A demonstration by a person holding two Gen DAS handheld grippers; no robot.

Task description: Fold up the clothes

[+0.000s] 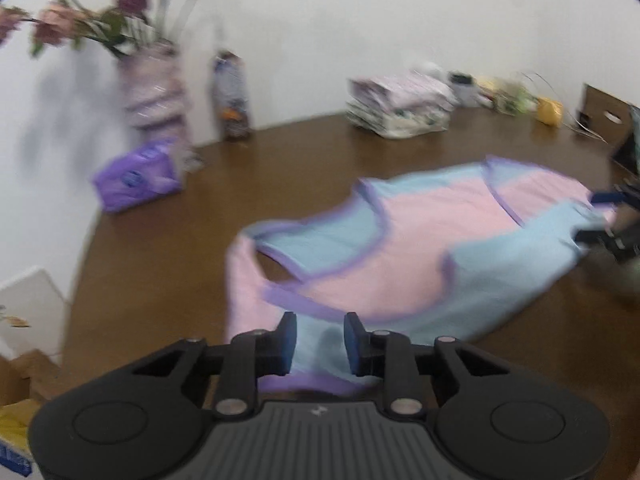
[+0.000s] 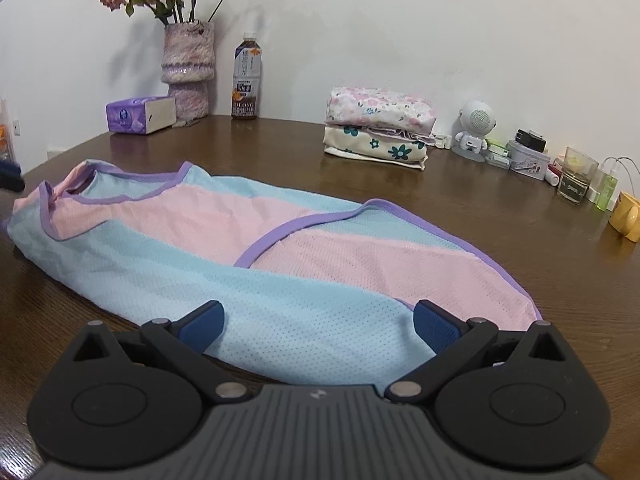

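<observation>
Two grippers are working the top (image 2: pixel 248 240): we are spreading the right gripper (image 2: pixel 316 326) wide over its hem, keeping the left gripper (image 1: pixel 320 338) unclenched astride an edge, ready to pinch and fold.

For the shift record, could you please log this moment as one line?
left gripper: open around mesh vest hem | right gripper: open wide over vest | vest: flat on table, unfolded

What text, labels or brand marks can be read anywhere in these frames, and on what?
"OOLONG": only partly legible, low on the bottle label; the characters above it are too small.
Tissue pack: round logo, unreadable.
Tin and glass jar: print too small.
Left wrist view: all blurred.
</observation>
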